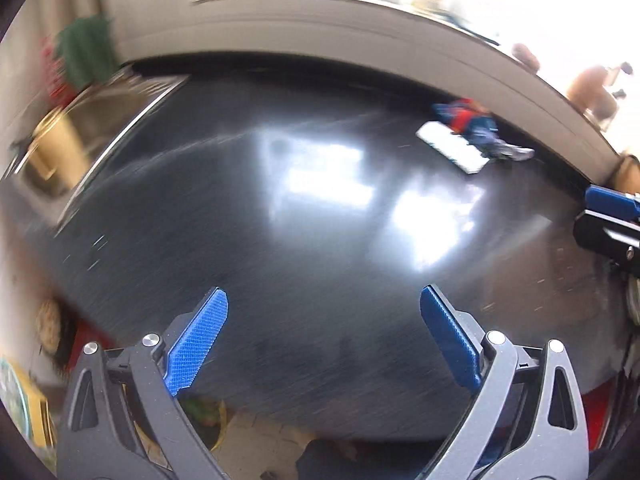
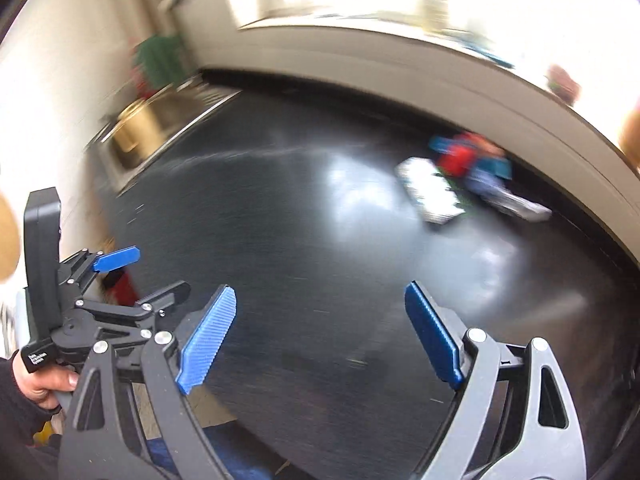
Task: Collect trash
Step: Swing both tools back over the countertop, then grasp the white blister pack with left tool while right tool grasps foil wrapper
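Blurring trash pile (image 2: pixel 472 176) by backsplash (image 2: pixel 440 76).

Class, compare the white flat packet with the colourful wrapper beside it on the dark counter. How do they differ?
The white flat packet looks pale and rectangular; the colourful wrapper is red and blue and crumpled. The packet lies flat, while the wrapper bunches up. The packet sits nearer the counter's middle; the wrapper lies closer to the back wall. Both rest on the dark counter, blurred, beyond both open grippers.

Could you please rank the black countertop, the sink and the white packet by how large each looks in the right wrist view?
1. Black countertop, by far the largest.
2. Sink.
3. White packet. The blur and fisheye edges make the last two unsure.
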Demonstrator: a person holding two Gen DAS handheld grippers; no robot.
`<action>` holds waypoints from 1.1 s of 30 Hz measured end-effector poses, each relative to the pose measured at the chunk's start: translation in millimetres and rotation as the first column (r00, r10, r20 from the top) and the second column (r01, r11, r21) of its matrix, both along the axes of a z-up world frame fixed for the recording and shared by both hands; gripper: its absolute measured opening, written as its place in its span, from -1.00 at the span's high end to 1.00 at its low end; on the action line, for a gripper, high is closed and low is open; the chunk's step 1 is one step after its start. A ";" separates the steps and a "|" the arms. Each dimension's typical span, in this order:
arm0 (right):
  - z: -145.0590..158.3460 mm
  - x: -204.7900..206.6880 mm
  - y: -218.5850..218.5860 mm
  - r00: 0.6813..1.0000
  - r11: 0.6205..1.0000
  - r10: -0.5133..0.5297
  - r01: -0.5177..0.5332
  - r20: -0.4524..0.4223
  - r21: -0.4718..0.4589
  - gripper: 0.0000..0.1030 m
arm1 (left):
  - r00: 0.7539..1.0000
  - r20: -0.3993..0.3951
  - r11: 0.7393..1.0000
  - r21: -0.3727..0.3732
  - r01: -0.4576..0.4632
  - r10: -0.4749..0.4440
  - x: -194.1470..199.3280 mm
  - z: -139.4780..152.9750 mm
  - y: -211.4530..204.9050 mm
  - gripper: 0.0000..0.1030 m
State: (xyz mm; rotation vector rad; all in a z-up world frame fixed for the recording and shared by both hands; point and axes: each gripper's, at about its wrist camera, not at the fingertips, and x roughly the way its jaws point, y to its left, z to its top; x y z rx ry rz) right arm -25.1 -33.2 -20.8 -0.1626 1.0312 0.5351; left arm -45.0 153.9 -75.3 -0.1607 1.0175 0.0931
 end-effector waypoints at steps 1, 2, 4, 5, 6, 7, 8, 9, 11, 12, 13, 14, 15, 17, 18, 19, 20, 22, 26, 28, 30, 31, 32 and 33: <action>1.5 3.3 -19.8 0.999 0.999 -0.036 0.036 0.005 -0.002 -0.63 | 1.000 0.000 1.000 -0.001 0.022 -0.022 9.4 2.2 -15.5 -0.83; 2.0 6.7 -36.5 0.998 0.998 -0.065 0.065 0.009 -0.002 -0.63 | 0.999 -0.003 0.999 0.001 0.045 -0.045 20.3 4.0 -32.7 -0.83; 4.3 11.7 -68.9 0.993 0.993 -0.114 0.114 0.014 -0.001 -0.63 | 0.997 -0.009 0.997 0.007 0.078 -0.078 34.9 5.9 -57.3 -0.83; 4.0 12.8 -82.7 0.991 0.991 -0.132 0.132 0.014 -0.001 -0.63 | 0.996 -0.013 0.996 0.009 0.088 -0.088 40.2 5.4 -65.3 -0.83; 3.2 13.7 -94.1 0.989 0.989 -0.147 0.147 0.014 -0.002 -0.63 | 0.995 -0.016 0.995 0.010 0.101 -0.100 45.6 5.3 -74.2 -0.83; 2.8 15.2 -108.5 0.986 0.987 -0.163 0.163 0.016 -0.002 -0.63 | 0.993 -0.019 0.993 0.009 0.115 -0.115 50.5 5.4 -82.8 -0.83; 2.8 16.2 -117.6 0.985 0.985 -0.173 0.173 0.015 -0.002 -0.63 | 0.992 -0.022 0.992 0.011 0.124 -0.124 55.8 4.9 -90.4 -0.83; 2.1 17.8 -126.5 0.984 0.984 -0.180 0.180 0.014 -0.001 -0.63 | 0.991 -0.025 0.991 0.011 0.131 -0.131 59.7 4.6 -97.1 -0.83; 0.0 21.5 -138.6 0.982 0.982 -0.190 0.190 0.012 -0.001 -0.63 | 0.990 -0.032 0.990 0.009 0.141 -0.140 68.9 3.8 -110.3 -0.83; -1.1 24.6 -145.0 0.981 0.981 -0.192 0.192 0.011 -0.001 -0.63 | 0.989 -0.036 0.990 0.009 0.143 -0.142 74.1 3.0 -115.1 -0.83; -2.0 28.4 -151.7 0.981 0.981 -0.192 0.192 0.007 0.000 -0.63 | 0.989 -0.042 0.990 0.011 0.144 -0.143 80.5 1.8 -120.9 -0.83; -3.0 31.3 -155.6 0.981 0.982 -0.191 0.191 0.006 0.000 -0.63 | 0.988 -0.049 0.989 0.015 0.145 -0.144 86.5 0.3 -125.2 -0.83; -3.7 36.6 -158.3 0.982 0.982 -0.190 0.190 0.006 -0.001 -0.63 | 0.988 -0.055 0.989 0.017 0.145 -0.143 93.0 -1.1 -128.4 -0.83; -5.6 46.4 -162.7 0.983 0.983 -0.185 0.185 0.005 0.000 -0.63 | 0.988 -0.068 0.990 0.015 0.142 -0.141 109.8 -4.2 -136.3 -0.83; -7.4 53.3 -165.1 0.983 0.983 -0.182 0.182 0.003 -0.001 -0.63 | 0.988 -0.073 0.990 0.011 0.138 -0.136 118.6 -6.0 -139.2 -0.83; -9.3 61.6 -168.6 0.984 0.984 -0.177 0.177 0.000 0.000 -0.63 | 0.988 -0.083 0.992 0.007 0.129 -0.128 129.9 -9.0 -142.7 -0.83; -11.4 69.3 -171.3 0.985 0.985 -0.171 0.171 -0.002 -0.002 -0.63 | 0.988 -0.093 0.993 0.003 0.121 -0.120 140.3 -11.8 -145.1 -0.83; -16.5 86.0 -174.9 0.988 0.988 -0.156 0.156 -0.007 -0.007 -0.63 | 0.988 -0.117 0.995 -0.009 0.101 -0.101 165.8 -20.3 -152.0 -0.83; -31.9 127.8 -176.0 0.993 0.993 -0.111 0.111 -0.026 -0.028 -0.63 | 0.985 -0.159 0.998 -0.007 0.068 -0.068 213.2 -38.1 -163.6 -0.83; -41.6 152.4 -172.6 0.997 0.996 -0.076 0.074 -0.031 -0.040 -0.63 | 0.983 -0.176 0.999 0.011 0.047 -0.044 235.5 -49.3 -167.7 -0.83; -50.6 171.2 -169.1 0.998 0.998 -0.047 0.045 -0.040 -0.050 -0.63 | 0.979 -0.205 0.999 0.041 0.018 -0.010 256.0 -63.4 -168.8 -0.83; -58.4 185.8 -165.3 0.999 0.998 -0.027 0.024 -0.046 -0.060 -0.63 | 0.977 -0.213 0.999 0.048 0.007 0.003 262.9 -68.9 -168.3 -0.83; -62.7 191.7 -163.7 0.999 0.998 -0.015 0.012 -0.047 -0.064 -0.63 | 0.975 -0.222 0.998 0.057 -0.004 0.017 268.3 -74.1 -167.2 -0.83; -69.1 200.9 -160.8 0.999 0.998 0.001 -0.004 -0.052 -0.068 -0.63 | 0.973 -0.231 0.998 0.067 -0.013 0.029 272.7 -79.1 -165.5 -0.83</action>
